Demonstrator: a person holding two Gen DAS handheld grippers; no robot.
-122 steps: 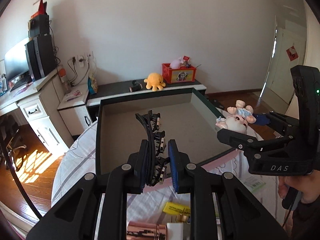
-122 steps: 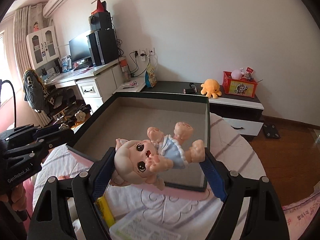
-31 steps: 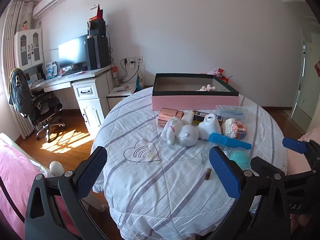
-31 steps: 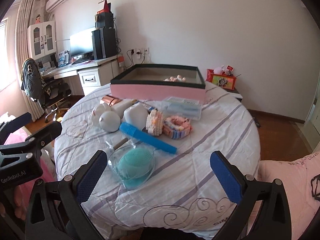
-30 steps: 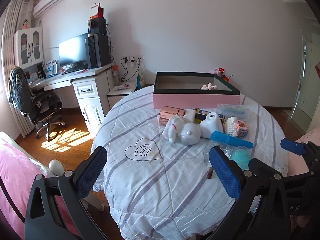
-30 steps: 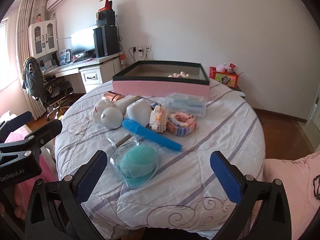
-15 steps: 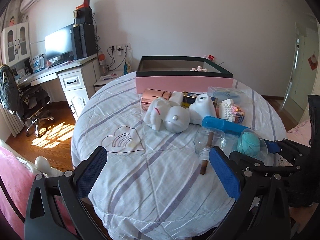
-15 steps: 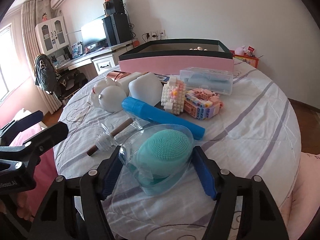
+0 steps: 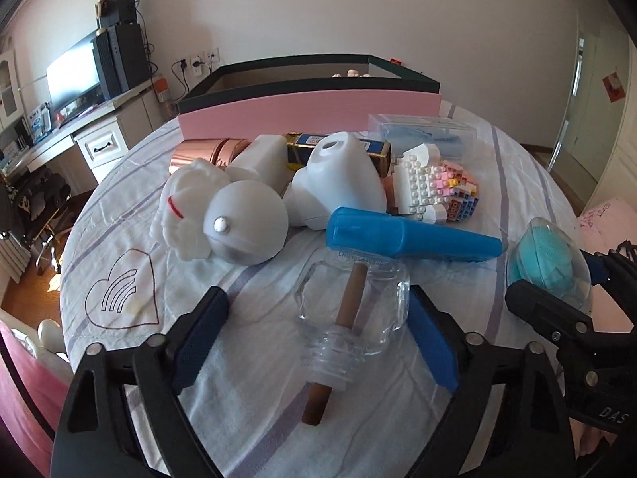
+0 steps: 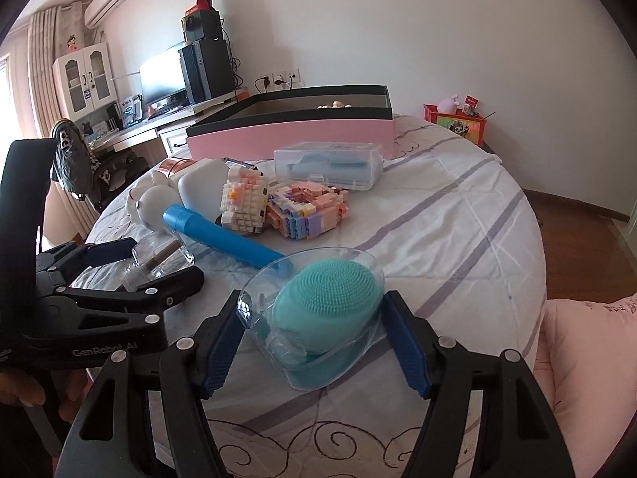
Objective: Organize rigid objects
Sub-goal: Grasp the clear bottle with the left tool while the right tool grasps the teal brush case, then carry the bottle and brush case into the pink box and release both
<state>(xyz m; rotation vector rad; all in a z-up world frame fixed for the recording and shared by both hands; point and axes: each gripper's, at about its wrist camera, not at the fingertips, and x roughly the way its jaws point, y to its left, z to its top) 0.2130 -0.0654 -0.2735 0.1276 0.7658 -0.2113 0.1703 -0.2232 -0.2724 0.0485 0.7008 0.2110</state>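
The left tongs [image 9: 314, 298] hang over the near edge of the cloth-covered round desk [image 9: 247, 382]. Their jaws have just been closing, but they are not gripping. A clear glass bottle [image 9: 382, 302] lies on its side between the blue pads, neck toward the camera, with a brown stick [image 9: 316, 404] running through it and out of the mouth. The left pad stands well clear of the glass. The right pad sits just beside the bottle's shoulder, and whether it touches I cannot tell.

Beyond the bottle, from left to right:
- a white round-headed toy [image 9: 239, 231];
- a blue tube [image 9: 410, 237] lying across the cloth;
- a pastel brick model [image 9: 430, 187].

The long pink box [image 9: 310, 111] with its dark rim stands at the far side of the desk, behind all of these.

Further right, the right tongs [image 10: 314, 302] have also just been closing, and both pads now press on the sides of a clear case [image 10: 254, 314] that holds a teal bristled brush [image 10: 330, 298]. The case sits squarely between the pads, near the desk's front edge, and its far tip is close to the end of the blue tube. A hand [image 10: 24, 394] holding the left tongs shows at the lower left of the right wrist view.
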